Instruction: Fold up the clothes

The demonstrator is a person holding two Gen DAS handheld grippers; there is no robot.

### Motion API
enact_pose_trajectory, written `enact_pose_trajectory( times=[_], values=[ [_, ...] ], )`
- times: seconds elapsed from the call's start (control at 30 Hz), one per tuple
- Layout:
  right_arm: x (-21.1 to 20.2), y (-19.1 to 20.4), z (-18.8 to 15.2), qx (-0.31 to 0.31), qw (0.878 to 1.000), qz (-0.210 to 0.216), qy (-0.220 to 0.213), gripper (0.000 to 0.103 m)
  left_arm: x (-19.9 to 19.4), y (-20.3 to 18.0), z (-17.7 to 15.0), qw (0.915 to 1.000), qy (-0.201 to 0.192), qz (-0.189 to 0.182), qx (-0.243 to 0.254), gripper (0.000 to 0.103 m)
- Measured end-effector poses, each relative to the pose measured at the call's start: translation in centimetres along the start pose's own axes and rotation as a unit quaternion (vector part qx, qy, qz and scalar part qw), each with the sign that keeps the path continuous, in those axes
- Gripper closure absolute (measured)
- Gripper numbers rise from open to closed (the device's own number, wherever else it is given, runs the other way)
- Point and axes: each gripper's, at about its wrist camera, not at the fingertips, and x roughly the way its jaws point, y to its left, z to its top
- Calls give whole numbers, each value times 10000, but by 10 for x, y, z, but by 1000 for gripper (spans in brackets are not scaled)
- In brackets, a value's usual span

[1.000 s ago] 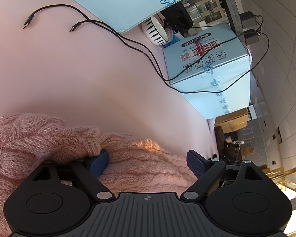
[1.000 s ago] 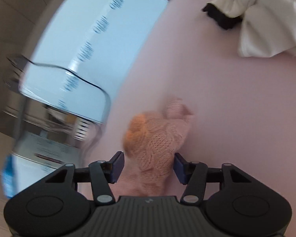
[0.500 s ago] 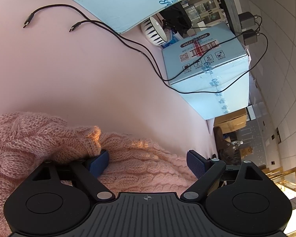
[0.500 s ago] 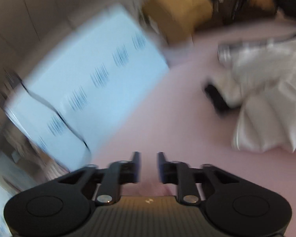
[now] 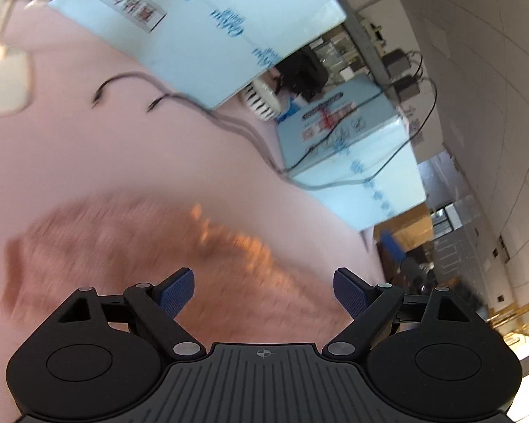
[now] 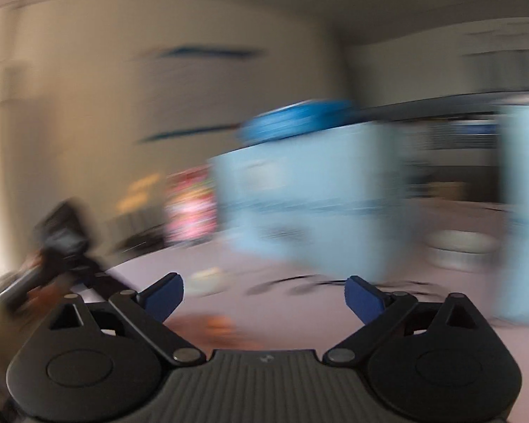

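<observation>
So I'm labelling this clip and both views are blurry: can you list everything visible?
Sweater: one, pink knit, on the surface under the left tongs.
Surface: one, pale pink.
Boxes: two, light blue, along the far edge.
Cables: two, black, trailing from the boxes.
Fan: one, white, between the boxes.
Pale object: one, cream, far left; too blurred to identify.
Left tongs: open, empty.
Right tongs: opening, empty.
</observation>
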Motion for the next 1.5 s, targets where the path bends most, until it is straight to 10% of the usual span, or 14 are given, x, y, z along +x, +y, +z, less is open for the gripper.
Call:
enact_pose_trajectory(
  times=[0.2, 0.3, 0.5, 0.67, 0.77, 0.87, 0.93, 1.07, 1.17, 1.23, 1.5],
  values=[
    [112, 4, -4, -217, 9861, 292, 1623, 5, -10, 36, -52, 9980, 111, -231, -571, 15],
    [150, -11, -26, 204, 9678, 316, 2491, 54, -15, 46, -68, 9971, -15, -280, -710, 15],
    [119, -33, -30, 1540, 9608, 1047, 2052, 71, -21, 60, -71, 9944, -204, -308, -986, 15],
    [98, -51, -34, 2765, 9260, 1236, 2255, 69, -15, 53, -67, 9961, -145, -341, -804, 15],
    [117, -64, -56, 3616, 8803, 868, 2945, 68, -8, 46, -65, 9971, -27, -395, -644, 15],
    [120, -79, -64, 4253, 8571, 979, 2739, 64, -3, 37, -61, 9980, 21, -389, -497, 15],
    [117, -76, -59, 4162, 8651, 959, 2630, 52, -3, 28, -55, 9983, -10, -483, -332, 15],
    [87, -51, -24, 3289, 9322, 204, 1499, 32, -10, 16, -41, 9964, -285, -786, -119, 14],
    [45, -27, -3, 2518, 9581, -1301, 425, 19, -8, 15, -28, 9979, -424, -469, -128, 13],
    [14, -11, 9, 2018, 9521, -2278, -303, 19, 0, 12, -20, 9989, -446, -102, -91, 13],
    [-83, 5, -31, 3232, 9143, -1665, -1784, 14, 76, -24, 24, 9989, 73, 210, 405, 13]
  ],
)
